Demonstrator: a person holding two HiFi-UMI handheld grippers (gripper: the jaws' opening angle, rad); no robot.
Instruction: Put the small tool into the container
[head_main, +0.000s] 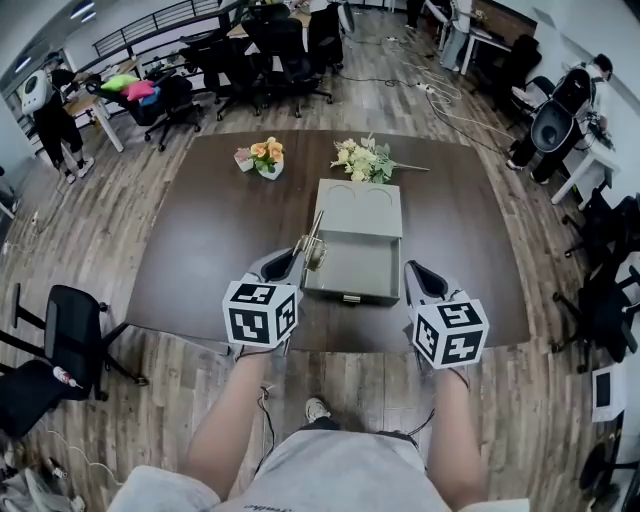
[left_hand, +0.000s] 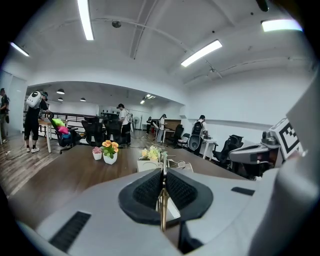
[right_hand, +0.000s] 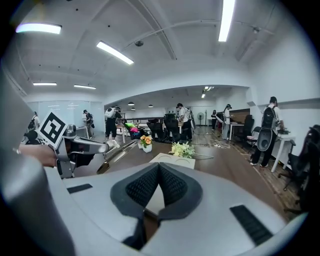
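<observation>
Over at the left of the dark brown table (head_main: 190, 250), towards its far edge, there's a white pot of orange flowers (head_main: 268, 158) with a smaller pink-flowered pot (head_main: 243, 158) just beside it on its left.

Now my left gripper (head_main: 285, 266). It hangs over the table's near edge, just left of the container. Its jaws are pinching the small tool (head_main: 313, 243), a thin gold-coloured metal piece. In the left gripper view the tool stands edge-on between the black ribbed pads (left_hand: 147, 190), and some wire loop shows on it past them. I can't name the tool more closely. It's up in my grip, slanting away from me over the container's left rim, near that box's near-left corner.

On to the container (head_main: 355, 265): a grey box in the middle of the table, its open tray towards me with a small latch on the front wall. Its lid (head_main: 360, 207) is laid back flat towards the far edge, showing two round recesses.

Beyond the lid, near the far edge, a bouquet of pale flowers (head_main: 365, 160) lies with its stems pointing right.

Last, my right gripper (head_main: 425, 280) hangs just off the container's near-right corner, at the table's near edge. Its jaws are pressed together with nothing between the pads (right_hand: 170, 187).
</observation>
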